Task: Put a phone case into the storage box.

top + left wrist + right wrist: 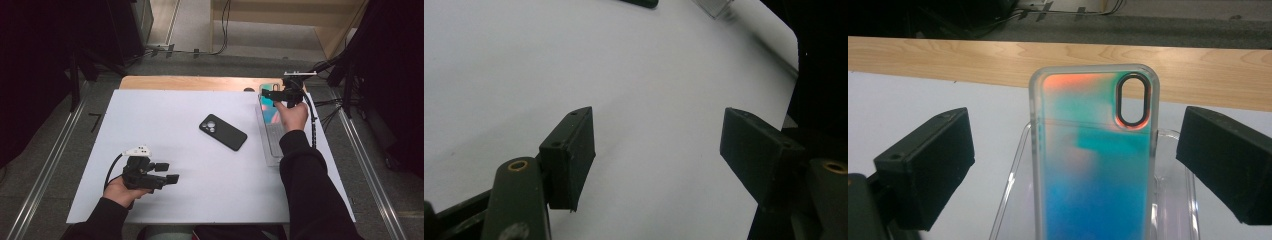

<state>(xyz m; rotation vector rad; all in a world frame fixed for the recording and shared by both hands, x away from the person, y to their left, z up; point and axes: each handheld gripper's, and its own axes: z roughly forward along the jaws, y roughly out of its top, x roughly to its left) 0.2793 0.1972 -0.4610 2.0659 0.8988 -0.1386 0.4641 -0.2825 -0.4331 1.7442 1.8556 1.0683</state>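
Note:
An iridescent phone case, teal and orange with a clear rim and an oval camera hole, lies in a clear plastic tray at the far right of the white mat. My right gripper is open, one jaw on each side of the case and neither touching it. In the high view that right gripper hovers over the case at the tray's far end. A black phone lies face down mid-mat. My left gripper rests open near the front left, its jaws bare over the mat.
The clear tray runs along the mat's right edge. A wooden table edge shows beyond the mat. Cables and dark stands crowd the floor behind. The person's right sleeve lies across the front right of the mat.

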